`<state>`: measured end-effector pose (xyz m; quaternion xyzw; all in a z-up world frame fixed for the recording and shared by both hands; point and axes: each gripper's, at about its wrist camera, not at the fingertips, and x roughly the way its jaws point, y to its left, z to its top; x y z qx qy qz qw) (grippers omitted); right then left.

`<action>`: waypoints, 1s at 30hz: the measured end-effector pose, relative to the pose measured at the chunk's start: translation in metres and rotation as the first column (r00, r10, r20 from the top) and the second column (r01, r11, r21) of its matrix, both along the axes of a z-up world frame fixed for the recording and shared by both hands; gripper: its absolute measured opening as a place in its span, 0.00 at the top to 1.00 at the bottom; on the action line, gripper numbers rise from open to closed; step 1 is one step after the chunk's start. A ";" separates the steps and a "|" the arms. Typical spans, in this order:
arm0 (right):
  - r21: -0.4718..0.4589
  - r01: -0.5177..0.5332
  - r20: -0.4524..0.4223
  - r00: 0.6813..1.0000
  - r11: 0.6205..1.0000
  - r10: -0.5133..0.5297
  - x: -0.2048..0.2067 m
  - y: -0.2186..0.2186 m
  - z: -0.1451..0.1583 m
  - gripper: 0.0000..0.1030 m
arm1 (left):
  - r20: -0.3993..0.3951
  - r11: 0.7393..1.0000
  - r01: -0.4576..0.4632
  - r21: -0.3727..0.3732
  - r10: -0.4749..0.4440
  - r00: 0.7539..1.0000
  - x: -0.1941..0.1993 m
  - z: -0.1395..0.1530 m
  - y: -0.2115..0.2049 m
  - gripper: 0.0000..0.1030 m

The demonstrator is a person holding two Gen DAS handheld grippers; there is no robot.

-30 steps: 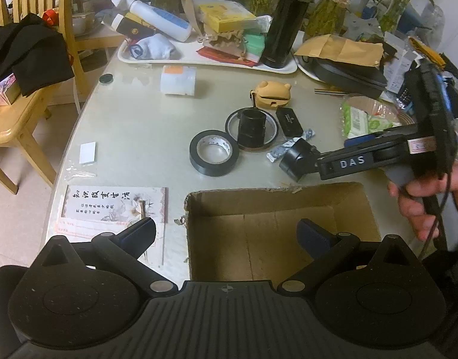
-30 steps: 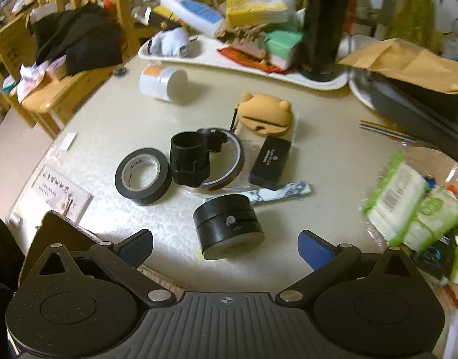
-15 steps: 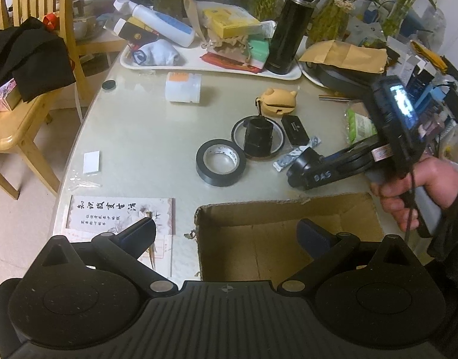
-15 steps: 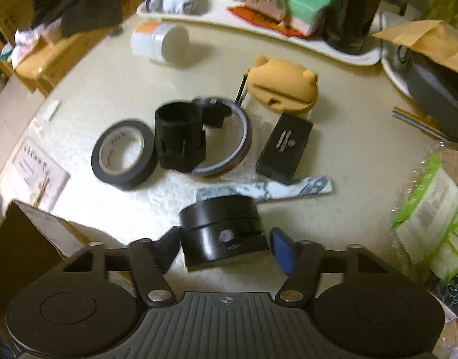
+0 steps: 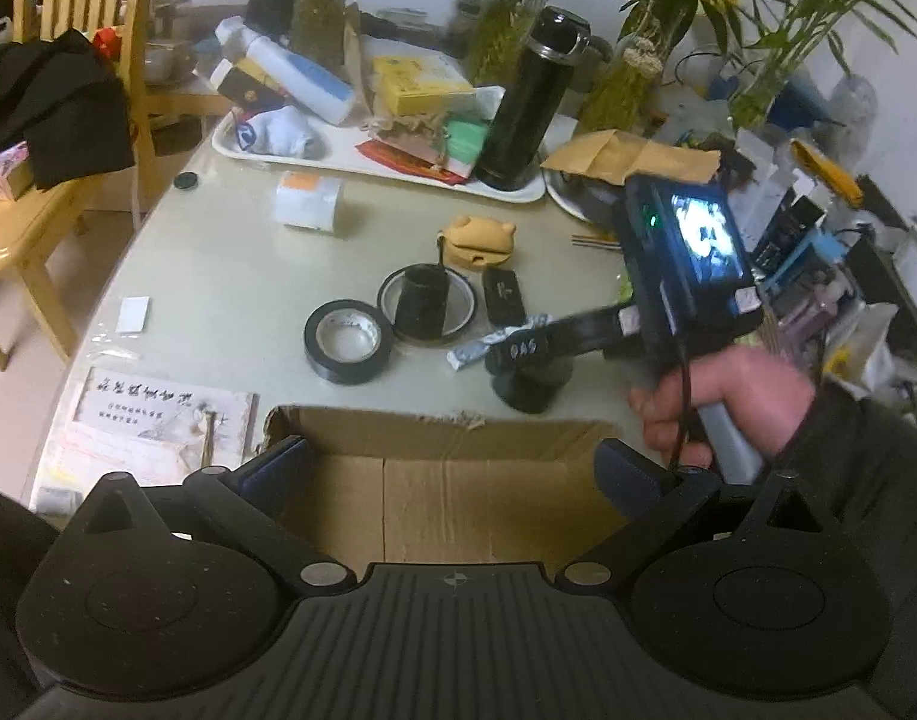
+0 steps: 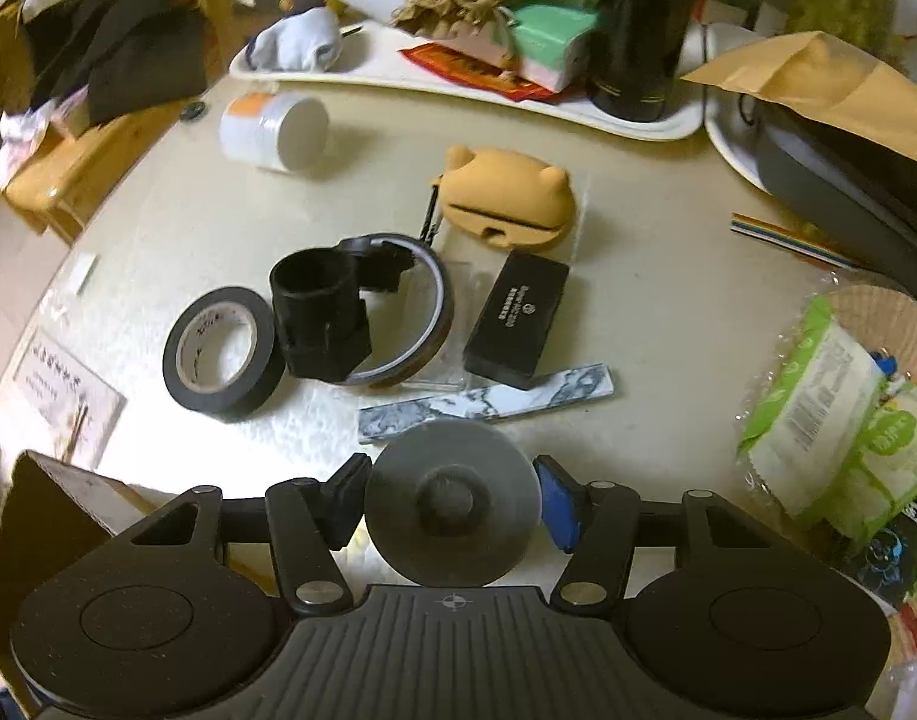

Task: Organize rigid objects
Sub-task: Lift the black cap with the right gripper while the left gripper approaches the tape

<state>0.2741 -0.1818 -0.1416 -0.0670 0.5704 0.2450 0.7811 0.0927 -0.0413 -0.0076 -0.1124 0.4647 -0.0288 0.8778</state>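
Glass-topped table [image 5: 230,276] crowded; wooden chair [image 5: 44,138] beside.

Dim indoor light, cool cast, heavy fisheye bend at the edges.
Glare on the table [image 6: 176,330] beside the tape roll [image 6: 221,354]; the person's right hand [image 5: 734,402] is motion-blurred; the handheld screen [image 5: 707,237] is blown out; grain throughout.

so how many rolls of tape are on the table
2: a black tape roll lying flat left of the black holder, and a thinner amber roll ringed around that holder. Clutter may hide others.
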 end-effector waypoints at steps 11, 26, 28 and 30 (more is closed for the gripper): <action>0.043 0.027 0.042 0.999 0.999 -0.029 -0.006 -0.007 0.021 0.41 | 0.018 1.000 -0.014 -0.001 0.014 1.000 0.011 0.000 0.019 0.00; 0.104 0.150 0.139 0.977 0.983 -0.164 -0.035 -0.044 0.062 0.41 | -0.013 0.988 0.119 0.098 -0.118 0.993 0.076 -0.042 0.061 0.00; 0.105 0.159 0.137 0.975 0.982 -0.173 -0.039 -0.047 0.063 0.41 | -0.032 0.984 0.138 0.117 -0.135 0.990 0.085 -0.052 0.064 0.00; 0.101 0.162 0.133 0.975 0.982 -0.175 -0.043 -0.048 0.063 0.41 | -0.056 0.982 0.140 0.130 -0.134 0.989 0.094 -0.062 0.068 0.00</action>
